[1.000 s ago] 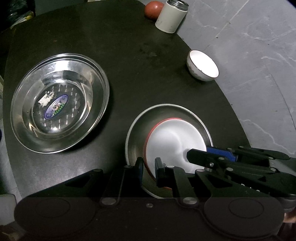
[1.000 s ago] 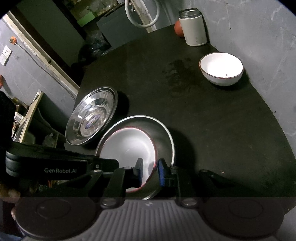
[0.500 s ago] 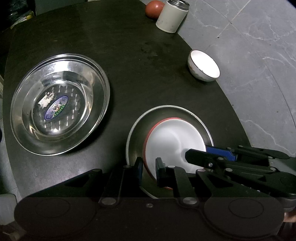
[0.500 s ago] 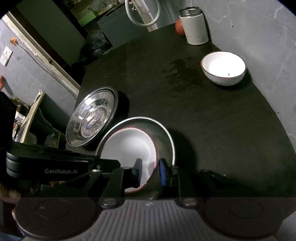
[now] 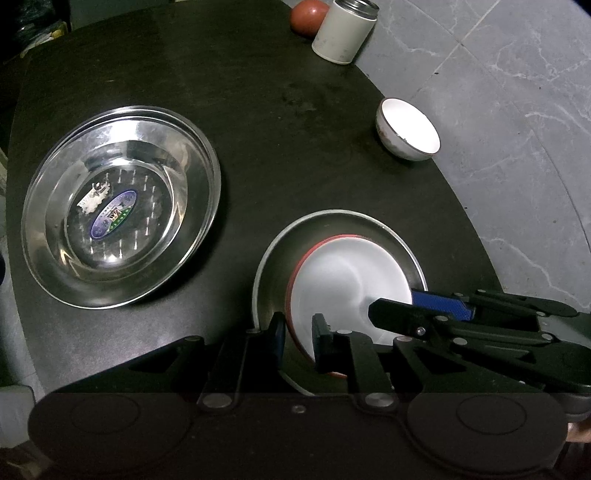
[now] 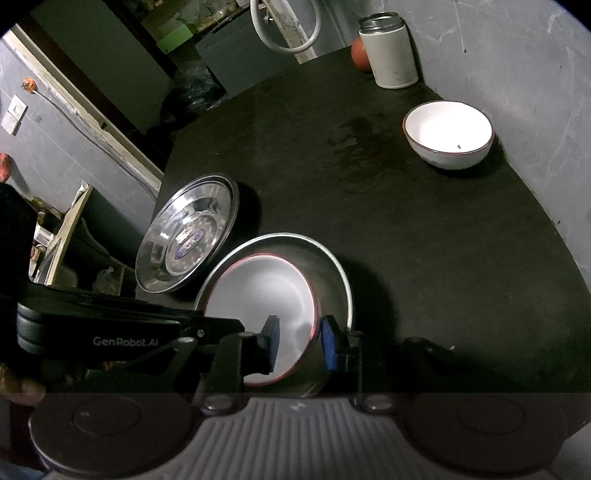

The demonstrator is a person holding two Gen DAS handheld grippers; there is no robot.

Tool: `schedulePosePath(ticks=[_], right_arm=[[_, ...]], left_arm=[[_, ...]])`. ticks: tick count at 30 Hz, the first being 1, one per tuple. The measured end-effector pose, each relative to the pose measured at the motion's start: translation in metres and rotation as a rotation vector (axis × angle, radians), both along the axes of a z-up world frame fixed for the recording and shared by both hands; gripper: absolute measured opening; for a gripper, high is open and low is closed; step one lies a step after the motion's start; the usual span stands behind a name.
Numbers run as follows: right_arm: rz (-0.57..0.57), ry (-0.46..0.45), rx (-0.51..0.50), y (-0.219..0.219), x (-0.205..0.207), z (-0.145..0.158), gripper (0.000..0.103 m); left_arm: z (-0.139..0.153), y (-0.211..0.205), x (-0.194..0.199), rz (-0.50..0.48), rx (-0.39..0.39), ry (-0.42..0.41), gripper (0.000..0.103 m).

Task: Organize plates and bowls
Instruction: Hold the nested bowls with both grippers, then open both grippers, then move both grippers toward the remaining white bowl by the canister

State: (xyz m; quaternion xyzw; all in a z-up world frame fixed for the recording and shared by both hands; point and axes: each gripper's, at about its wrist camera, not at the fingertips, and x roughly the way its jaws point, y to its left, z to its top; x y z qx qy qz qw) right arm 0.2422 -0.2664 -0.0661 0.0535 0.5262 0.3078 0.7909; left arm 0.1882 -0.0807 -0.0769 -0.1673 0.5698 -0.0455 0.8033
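Observation:
A white bowl with a red rim (image 5: 343, 273) (image 6: 266, 284) sits inside a steel plate (image 5: 332, 225) (image 6: 332, 266) at the near edge of the black table. My left gripper (image 5: 298, 334) straddles the bowl's near-left rim, jaws a little apart. My right gripper (image 6: 300, 345) straddles the bowl's right rim, its jaws wider apart; it also shows in the left wrist view (image 5: 439, 310). A larger steel plate (image 5: 118, 206) (image 6: 188, 240) with a sticker lies to the left. A second white bowl (image 5: 408, 129) (image 6: 448, 134) stands at the far right.
A white canister (image 5: 343, 31) (image 6: 391, 50) and a red fruit (image 5: 308, 16) (image 6: 360, 55) stand at the table's far edge. The table edge (image 5: 480, 236) curves close on the right over grey floor. Clutter and a wall lie beyond the table on the left.
Both grippers have eased back and up slightly. My right gripper's jaws have opened wider around the bowl's rim. The bowl stays in the steel plate.

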Motion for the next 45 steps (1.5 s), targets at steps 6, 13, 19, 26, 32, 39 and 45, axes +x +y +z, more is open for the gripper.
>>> schedulePosePath(ticks=[6,13,19,26,32,39,45], right_arm=[[0.000,0.004,0.005,0.000,0.000,0.001,0.029],[0.002,0.005,0.009,0.000,0.000,0.000,0.030],[-0.002,0.003,0.016,-0.001,0.000,0.001,0.032],[-0.008,-0.012,0.030,-0.004,-0.001,0.005,0.036],[-0.016,-0.035,0.039,-0.009,-0.001,0.011,0.039],[-0.074,-0.091,0.091,-0.027,0.002,0.028,0.063],[-0.177,-0.109,0.132,-0.041,0.011,0.031,0.088]], left_arm=[[0.000,0.001,-0.001,0.001,0.004,-0.001,0.018],[0.002,0.001,-0.002,0.001,0.004,-0.003,0.020],[0.007,0.002,-0.004,-0.003,0.008,-0.010,0.024],[0.013,0.003,-0.005,-0.007,0.009,-0.024,0.030],[0.029,0.009,-0.011,0.024,0.013,-0.072,0.039],[0.046,0.017,0.000,0.067,0.060,-0.148,0.066],[0.049,0.018,0.033,0.066,0.063,-0.193,0.097]])
